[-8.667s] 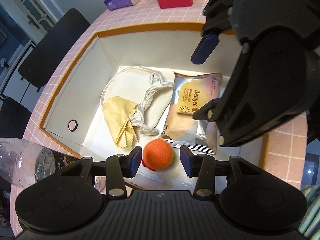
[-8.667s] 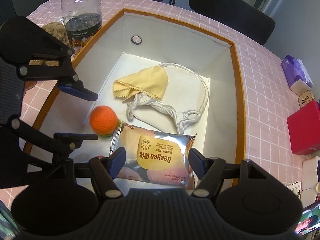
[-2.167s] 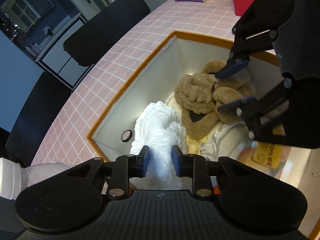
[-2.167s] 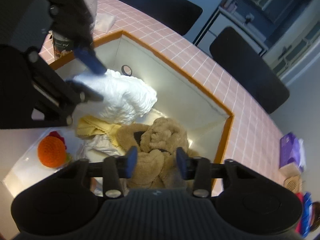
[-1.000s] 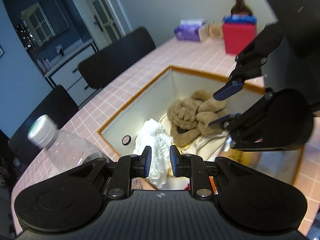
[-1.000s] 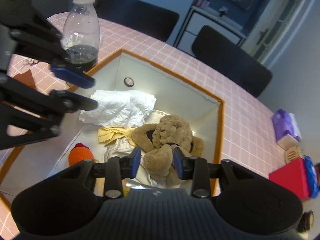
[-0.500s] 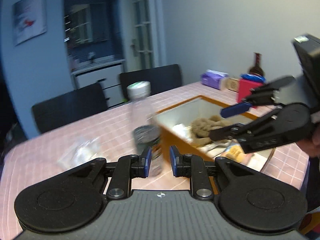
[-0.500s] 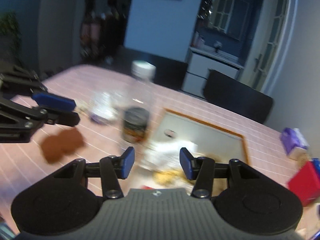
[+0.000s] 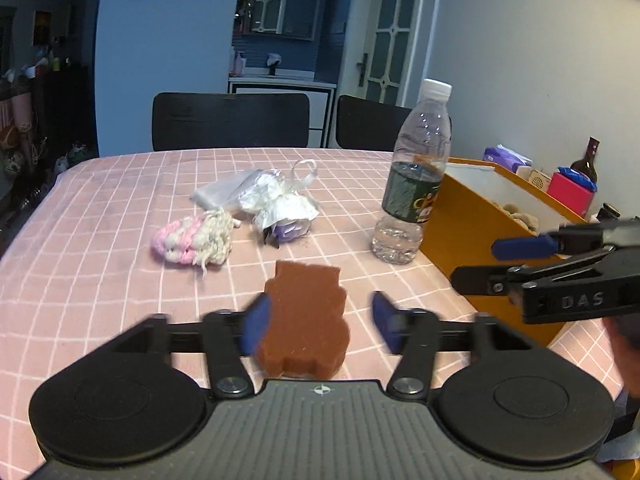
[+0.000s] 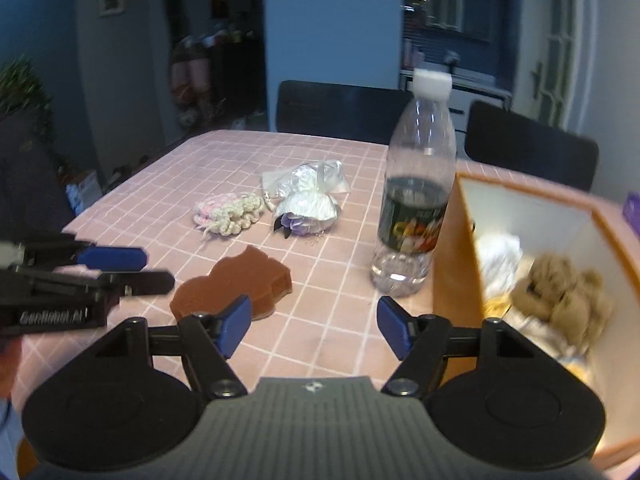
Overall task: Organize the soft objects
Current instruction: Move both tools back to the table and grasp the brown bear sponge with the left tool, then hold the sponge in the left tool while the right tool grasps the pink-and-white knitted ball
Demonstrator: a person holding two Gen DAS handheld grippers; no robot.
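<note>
A brown bear-shaped sponge [image 9: 306,320] lies flat on the pink checked tablecloth; it also shows in the right wrist view [image 10: 236,282]. My left gripper [image 9: 318,326] is open, its fingers either side of the sponge, apart from it. My right gripper [image 10: 314,328] is open and empty above the cloth, right of the sponge. A pink and cream knitted piece [image 9: 194,238] and a clear bag with a purple item [image 9: 280,204] lie farther back. The orange box [image 10: 452,264] holds a brown plush toy [image 10: 560,294] and a white cloth [image 10: 500,258].
A water bottle [image 9: 416,184] stands upright by the box's near corner, also in the right wrist view [image 10: 416,200]. Black chairs [image 9: 232,122] stand behind the table. A red box [image 9: 570,196], a tissue pack and a dark bottle sit beyond the box.
Both grippers have left the box and swung over the tablecloth. The left gripper has opened wide around the brown sponge; the right has opened wider too.
</note>
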